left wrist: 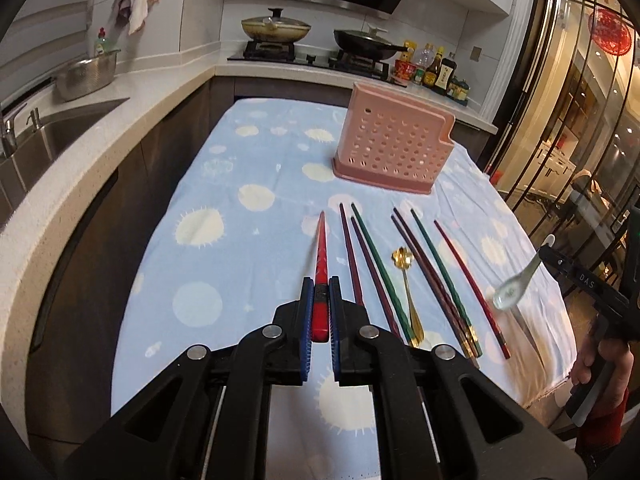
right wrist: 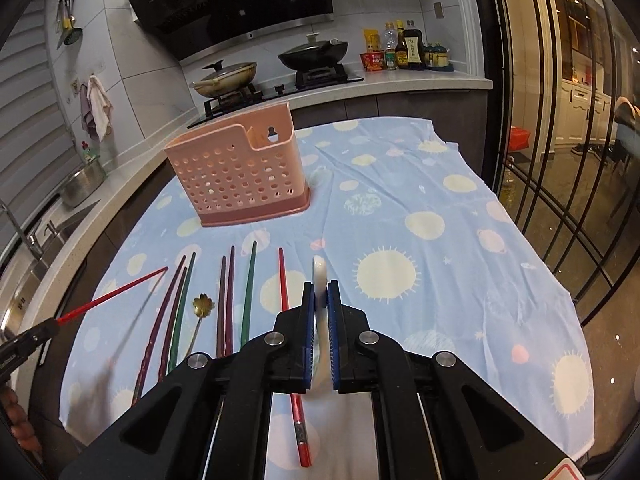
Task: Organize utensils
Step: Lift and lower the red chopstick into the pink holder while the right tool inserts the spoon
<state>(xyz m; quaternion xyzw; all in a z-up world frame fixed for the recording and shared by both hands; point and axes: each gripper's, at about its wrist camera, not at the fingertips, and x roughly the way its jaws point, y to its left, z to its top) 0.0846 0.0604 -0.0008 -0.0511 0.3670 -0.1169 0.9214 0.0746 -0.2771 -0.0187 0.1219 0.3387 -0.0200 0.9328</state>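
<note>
My left gripper is shut on a red chopstick and holds it above the cloth; it also shows in the right wrist view. My right gripper is shut on a white ceramic spoon, seen from the left wrist view in the air at the right. A pink perforated utensil holder stands upright farther back. Several purple, green and red chopsticks and a gold flower spoon lie on the cloth.
The table has a blue patterned cloth. A sink and counter run along the left. A stove with two pans and sauce bottles stand behind. Glass doors are at the right.
</note>
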